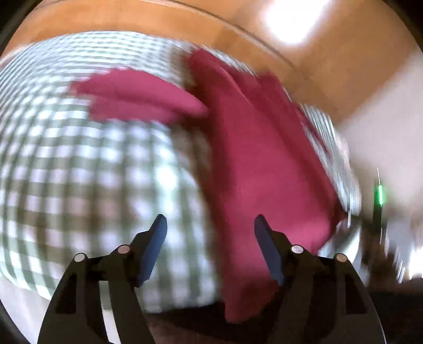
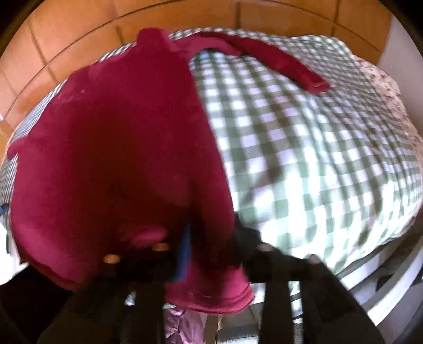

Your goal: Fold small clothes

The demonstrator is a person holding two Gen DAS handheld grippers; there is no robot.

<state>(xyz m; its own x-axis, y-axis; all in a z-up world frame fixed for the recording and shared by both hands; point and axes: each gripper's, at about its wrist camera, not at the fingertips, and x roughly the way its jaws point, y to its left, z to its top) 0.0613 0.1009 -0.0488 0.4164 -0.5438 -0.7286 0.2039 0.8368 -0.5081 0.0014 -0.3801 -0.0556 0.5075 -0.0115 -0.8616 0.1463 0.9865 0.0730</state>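
Left gripper point(image 1: 210, 225): black angular linkage arms showing four round silver pivot pins, carrying two dark blue finger pads point(image 1: 156, 246) with ribbed edges. Right gripper point(image 2: 211, 238): appearing blurred, black frame, round pale pivot pins, one blue pad showing.

Both views swim with motion blur; the checked bedcover point(image 1: 79, 158) smears into streaks at the left wrist view's rim, and the red garment point(image 2: 111, 148) loses its edges. A blown-out white glare point(image 1: 293, 18) burns on the orange wall point(image 1: 158, 21) at that view's top; the fisheye bends every line and leaves black corners. In the right wrist view the near gripper parts sit dim and smeared, while the cover glows brightly lit.
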